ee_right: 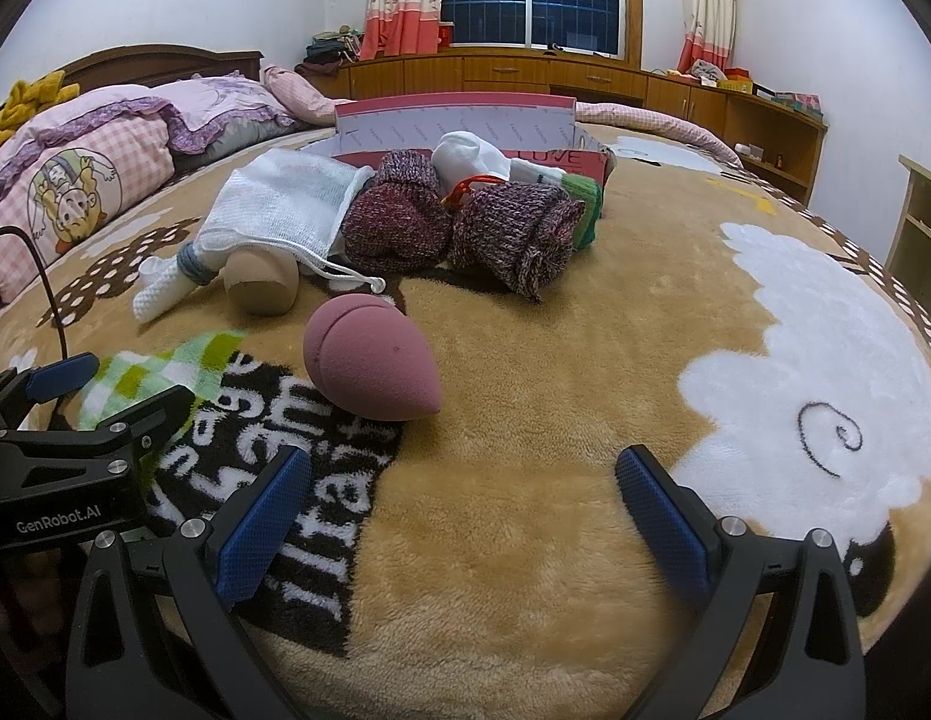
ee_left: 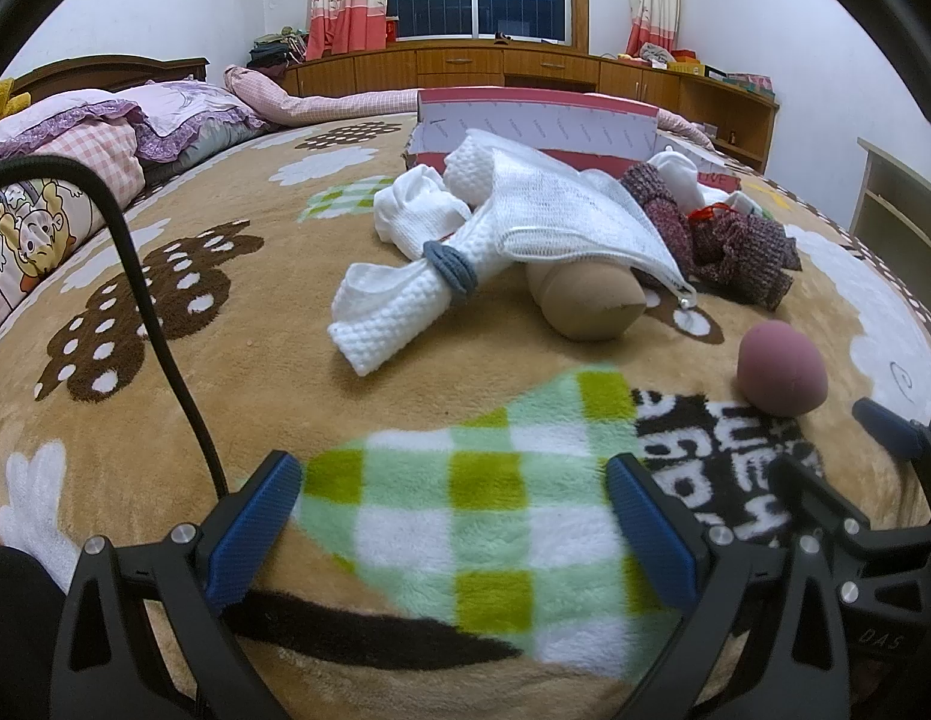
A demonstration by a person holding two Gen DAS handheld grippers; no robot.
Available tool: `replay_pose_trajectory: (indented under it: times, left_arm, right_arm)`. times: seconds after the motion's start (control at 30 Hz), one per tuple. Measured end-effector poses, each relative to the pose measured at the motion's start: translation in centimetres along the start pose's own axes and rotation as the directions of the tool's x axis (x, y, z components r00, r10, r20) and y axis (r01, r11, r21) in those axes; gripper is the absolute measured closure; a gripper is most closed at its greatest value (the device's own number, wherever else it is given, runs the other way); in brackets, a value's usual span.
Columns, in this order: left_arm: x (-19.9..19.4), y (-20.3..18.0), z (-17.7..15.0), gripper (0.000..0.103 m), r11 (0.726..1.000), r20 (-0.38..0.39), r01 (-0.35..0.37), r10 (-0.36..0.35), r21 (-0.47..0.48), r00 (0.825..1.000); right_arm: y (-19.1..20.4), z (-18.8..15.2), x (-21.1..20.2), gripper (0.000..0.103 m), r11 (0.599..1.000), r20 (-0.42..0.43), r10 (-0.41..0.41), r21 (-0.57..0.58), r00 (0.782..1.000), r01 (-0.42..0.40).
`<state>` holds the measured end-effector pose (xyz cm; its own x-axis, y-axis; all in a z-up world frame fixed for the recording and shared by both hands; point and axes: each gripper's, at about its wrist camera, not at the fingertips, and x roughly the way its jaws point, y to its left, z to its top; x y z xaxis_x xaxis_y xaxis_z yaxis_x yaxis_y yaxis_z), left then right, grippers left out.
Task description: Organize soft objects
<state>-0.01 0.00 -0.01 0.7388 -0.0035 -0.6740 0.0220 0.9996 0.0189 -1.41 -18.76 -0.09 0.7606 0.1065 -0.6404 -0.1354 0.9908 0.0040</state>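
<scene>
While both tools hover low over the tan plush bedspread (ee_right: 525, 360), the left gripper (ee_left: 453, 516) and right gripper (ee_right: 462, 504) stand spread wide, grasping nothing. The dusty-pink teardrop sponge (ee_right: 369, 360) lies alone just ahead (tip pointing right), near the beige sponge (ee_right: 261, 285), white mesh bag (ee_right: 279, 204), maroon knit socks (ee_right: 459, 222) and red cardboard box (ee_right: 453, 120).

Low side-by-side views across bed (ee_left: 165, 420)

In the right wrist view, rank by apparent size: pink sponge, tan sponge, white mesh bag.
1. white mesh bag
2. pink sponge
3. tan sponge
The pink sponge lies nearer the camera, so its lead over the tan one is unsure.
</scene>
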Motion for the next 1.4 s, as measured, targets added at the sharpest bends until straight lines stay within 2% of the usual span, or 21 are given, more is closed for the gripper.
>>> replay_pose_trajectory:
  times: [1.4]
  left_arm:
    - [-0.01,-0.01,0.00,0.000,1.000,0.001,-0.001,0.001,0.001,1.000]
  right_arm:
    - [-0.04,0.04,-0.20,0.000,1.000,0.004,-0.002,-0.001,1.000,0.002]
